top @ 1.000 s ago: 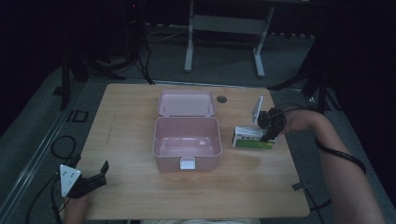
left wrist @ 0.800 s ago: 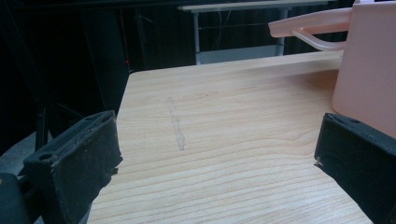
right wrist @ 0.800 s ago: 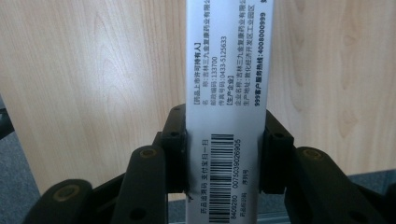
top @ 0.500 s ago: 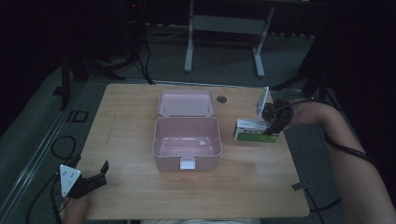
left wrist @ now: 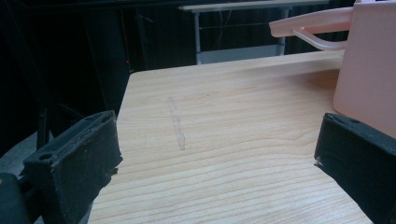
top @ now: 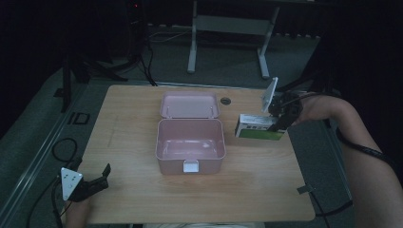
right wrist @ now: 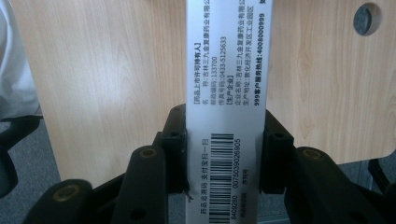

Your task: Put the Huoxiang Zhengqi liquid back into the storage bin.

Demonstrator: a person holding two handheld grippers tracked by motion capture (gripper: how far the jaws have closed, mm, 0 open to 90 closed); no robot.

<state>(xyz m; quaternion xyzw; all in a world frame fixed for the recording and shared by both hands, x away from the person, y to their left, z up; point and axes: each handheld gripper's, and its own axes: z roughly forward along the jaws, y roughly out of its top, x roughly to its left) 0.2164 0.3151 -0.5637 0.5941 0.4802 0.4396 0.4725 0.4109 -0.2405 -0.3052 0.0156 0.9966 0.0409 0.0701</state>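
Right claw [top: 279,124] clamps 1 white-and-green cardboard medicine carton [top: 259,127], held above the tabletop [top: 133,118] right of the open pink plastic box [top: 190,145]. Keep the carton level; clear the rim before lowering. Left claw [top: 97,178] wide, empty.
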